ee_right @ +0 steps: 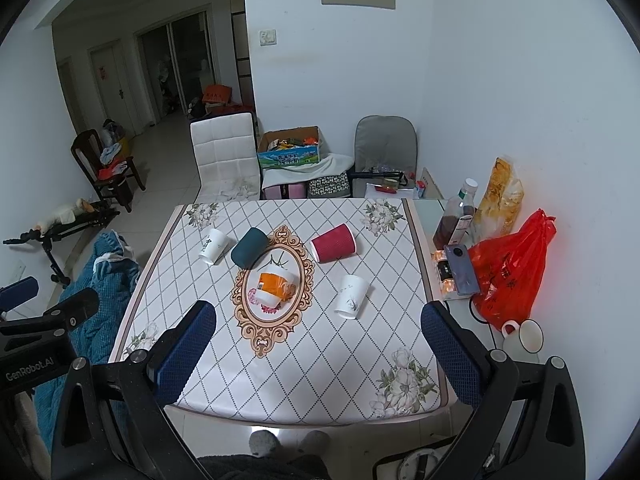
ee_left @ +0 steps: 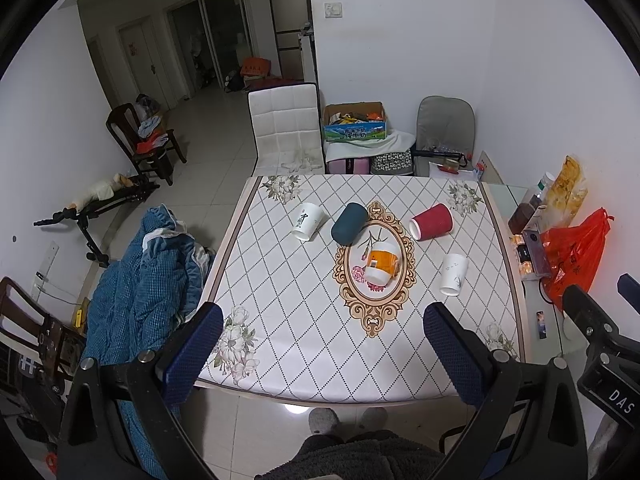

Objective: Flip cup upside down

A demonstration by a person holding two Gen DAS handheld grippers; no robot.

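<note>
From my right wrist camera I read "GenRobot.AI" in white on the black body of my left gripper (ee_right: 30, 364); from my left wrist camera, the letters "DAS" in white on the black body of my right gripper (ee_left: 616, 396), the rest cut off by the edge; the cardboard box (ee_left: 355, 126) behind the bench carries a blue and green panel with white Chinese characters, of which I make out "纯牛奶" in the lower row; the white paper cup (ee_left: 307, 221) at the far left of the bench bears a large black brush character I cannot make out; print on the orange-labelled cup (ee_left: 382, 263) is too small to read.
</note>
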